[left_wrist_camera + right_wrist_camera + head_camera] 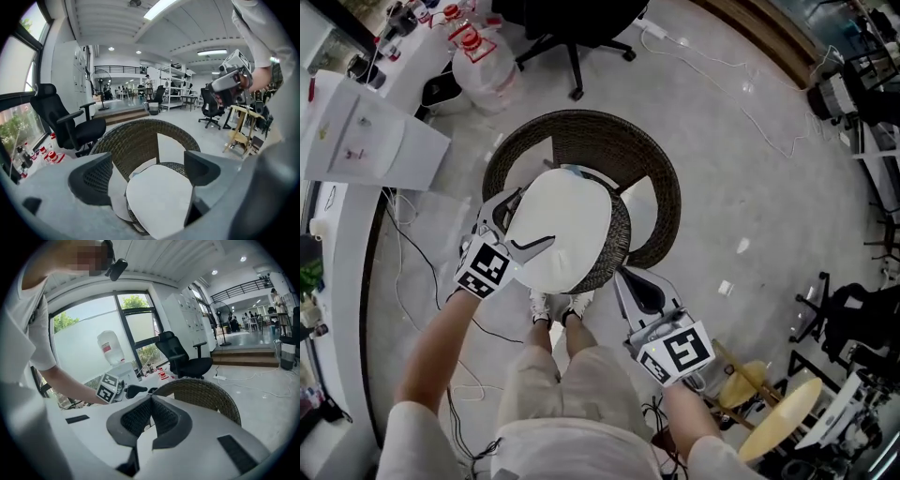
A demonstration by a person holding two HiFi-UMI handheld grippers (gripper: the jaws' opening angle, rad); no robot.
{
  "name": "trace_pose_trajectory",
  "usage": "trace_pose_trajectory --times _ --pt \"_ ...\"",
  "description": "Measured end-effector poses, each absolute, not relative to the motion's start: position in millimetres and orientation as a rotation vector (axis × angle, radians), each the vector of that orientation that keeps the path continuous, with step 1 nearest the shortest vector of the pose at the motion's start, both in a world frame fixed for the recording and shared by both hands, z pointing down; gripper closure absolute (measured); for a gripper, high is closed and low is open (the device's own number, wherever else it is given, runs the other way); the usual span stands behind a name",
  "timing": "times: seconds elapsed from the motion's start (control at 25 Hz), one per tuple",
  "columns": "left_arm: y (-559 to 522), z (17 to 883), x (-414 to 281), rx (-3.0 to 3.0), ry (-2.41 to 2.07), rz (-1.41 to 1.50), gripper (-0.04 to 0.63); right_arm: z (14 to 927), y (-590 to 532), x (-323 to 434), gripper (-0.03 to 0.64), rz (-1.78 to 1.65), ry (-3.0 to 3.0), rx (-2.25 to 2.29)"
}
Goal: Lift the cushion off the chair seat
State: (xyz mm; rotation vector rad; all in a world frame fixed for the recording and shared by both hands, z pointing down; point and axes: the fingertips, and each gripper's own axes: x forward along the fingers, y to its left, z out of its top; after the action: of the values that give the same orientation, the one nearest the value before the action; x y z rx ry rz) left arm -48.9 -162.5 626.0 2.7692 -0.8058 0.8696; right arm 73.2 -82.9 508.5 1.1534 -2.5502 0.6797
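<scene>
Your right tool [621, 274] hangs shut and empty by the round brown wicker chair's [581, 131] front-right rim. Your left tool [530, 220] gapes wide around the round white cushion's [572, 225] left edge. The cushion lies on the seat, not off it.

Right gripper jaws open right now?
No, in the right gripper view the right gripper has its jaws pressed together with nothing between them.

One round dark wicker chair [652, 178]. One white oval cushion [558, 225]. Two grippers: the left gripper [523, 225] and the right gripper [628, 279]. One black wheeled office chair [572, 19]. Two clear red-capped water jugs [483, 61].
</scene>
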Motion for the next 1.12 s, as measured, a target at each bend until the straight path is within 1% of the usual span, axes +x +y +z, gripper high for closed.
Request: trace_pose_trajectory --times 0.32,0.56,0.64,0.84,1.04,1.12 --pt "-171 752 -10 2.765 -0.534 1.057 0.124 599 -80 66 0.615 0.784 -2.515 1.136" --pt "-198 819 8 2.701 -0.463 1.169 0.126 625 -85 68 0.615 0.828 -2.533 1.155" --pt "-204 838 14 2.716 -0.381 1.262 0.126 633 -86 73 0.615 0.832 -2.525 1.15" --pt "-182 896 21 2.731 0.183 1.71 0.127 649 -90 87 0.615 0.838 -2.516 1.165" --pt "-195 928 28 2.666 0.237 1.817 0.127 657 -91 110 0.615 0.823 -2.495 1.198" --pt "-203 936 28 2.619 0.215 1.81 0.127 659 -90 119 0.615 0.825 -2.491 1.206"
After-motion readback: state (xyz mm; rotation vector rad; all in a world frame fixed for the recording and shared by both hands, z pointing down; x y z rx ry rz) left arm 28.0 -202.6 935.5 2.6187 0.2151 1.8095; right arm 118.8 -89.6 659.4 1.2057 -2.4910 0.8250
